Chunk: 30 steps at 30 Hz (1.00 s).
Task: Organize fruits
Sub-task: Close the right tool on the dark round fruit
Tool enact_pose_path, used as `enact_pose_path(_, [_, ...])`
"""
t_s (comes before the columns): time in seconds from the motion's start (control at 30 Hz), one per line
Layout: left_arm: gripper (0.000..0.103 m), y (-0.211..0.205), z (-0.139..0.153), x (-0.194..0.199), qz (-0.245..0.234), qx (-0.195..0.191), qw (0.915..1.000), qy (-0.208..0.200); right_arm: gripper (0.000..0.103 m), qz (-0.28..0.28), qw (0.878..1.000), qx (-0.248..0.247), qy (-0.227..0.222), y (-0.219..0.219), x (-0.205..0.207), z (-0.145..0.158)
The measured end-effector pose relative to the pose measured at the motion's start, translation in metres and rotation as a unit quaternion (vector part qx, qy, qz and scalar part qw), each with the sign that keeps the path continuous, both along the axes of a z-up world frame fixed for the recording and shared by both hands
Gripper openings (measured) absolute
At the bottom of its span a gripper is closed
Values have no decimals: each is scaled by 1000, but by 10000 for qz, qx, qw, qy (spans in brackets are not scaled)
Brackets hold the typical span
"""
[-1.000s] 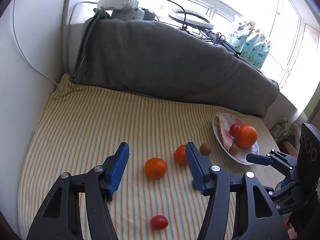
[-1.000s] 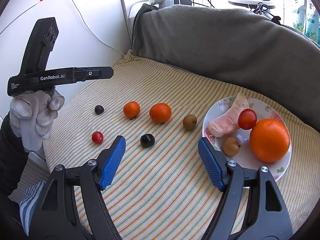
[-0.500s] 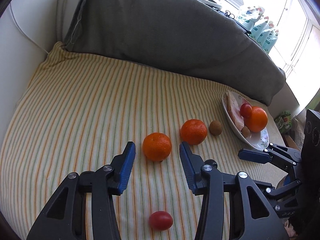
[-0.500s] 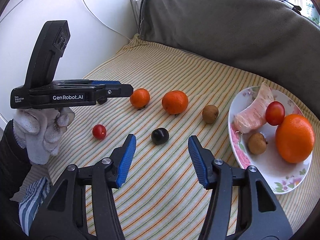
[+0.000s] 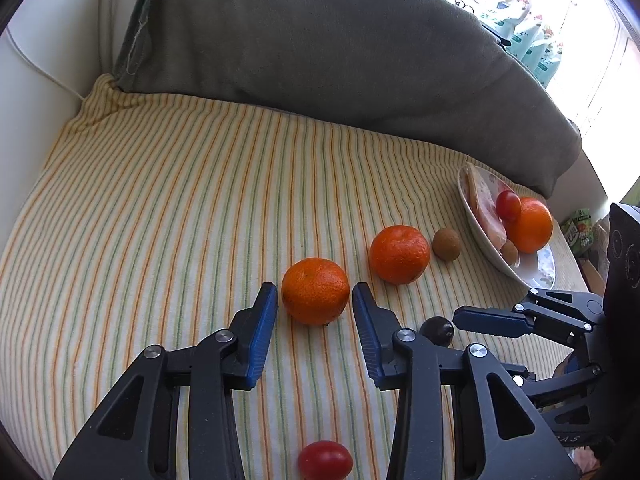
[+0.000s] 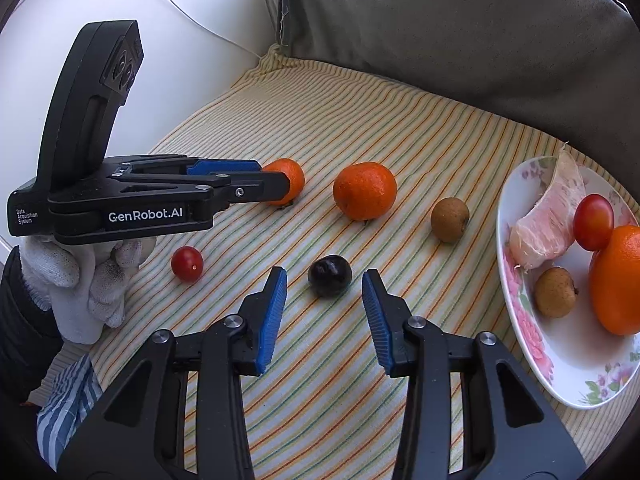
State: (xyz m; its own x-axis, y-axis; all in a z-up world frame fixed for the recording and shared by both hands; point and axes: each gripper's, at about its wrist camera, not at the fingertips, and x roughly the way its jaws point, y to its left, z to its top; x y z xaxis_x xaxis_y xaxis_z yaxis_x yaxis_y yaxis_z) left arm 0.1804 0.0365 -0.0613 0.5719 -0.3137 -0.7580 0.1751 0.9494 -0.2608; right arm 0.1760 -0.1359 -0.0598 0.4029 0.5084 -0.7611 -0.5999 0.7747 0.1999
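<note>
My left gripper (image 5: pixel 315 296) is open, its blue pads on either side of a small mandarin (image 5: pixel 315 290) on the striped cloth, not touching it. It also shows in the right wrist view (image 6: pixel 276 178) around that mandarin (image 6: pixel 294 176). My right gripper (image 6: pixel 325 278) is open with a dark plum (image 6: pixel 329 275) just ahead between its tips. A second mandarin (image 6: pixel 365 190), a brown longan (image 6: pixel 449 219) and a cherry tomato (image 6: pixel 187 263) lie loose. A floral plate (image 6: pixel 532 344) at the right holds an orange, a tomato, a longan and a pomelo segment.
A grey cushion (image 5: pixel 320 48) lines the back of the striped cloth (image 5: pixel 160 200). A white wall (image 6: pixel 180 40) stands at the left. The person's gloved hand (image 6: pixel 80 280) holds the left gripper. Green packets (image 5: pixel 536 48) stand by the window.
Both grippers have moved forward and down. The left one now straddles the near mandarin; the right one has closed in on the dark plum. Both jaws have narrowed.
</note>
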Motion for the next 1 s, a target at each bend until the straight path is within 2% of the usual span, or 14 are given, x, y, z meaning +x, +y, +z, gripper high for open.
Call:
enact_pose_path(0.23, [35,-3,0,3,16,9,10000,-15,38,-24,10000,-4,27,3,6,-5])
enact_pose_path(0.27, [35,-3,0,3,13,9,10000,-15,36,-18,10000,-1,30,3,6,-5])
enact_pose_path(0.3, [35,-3,0,4,14,0,10000,-12,31,3,10000,-2,44,4,6,-5])
enact_pose_path(0.5, [34,-6,-1,3,30,-2,10000,-36,24,-12,10000,0,28,5,9,-7])
enact_pose_path(1.0, [33,-2,7,-5,73,-101,9998,-165,23,-90,9998,100,-157,-3,-2,4])
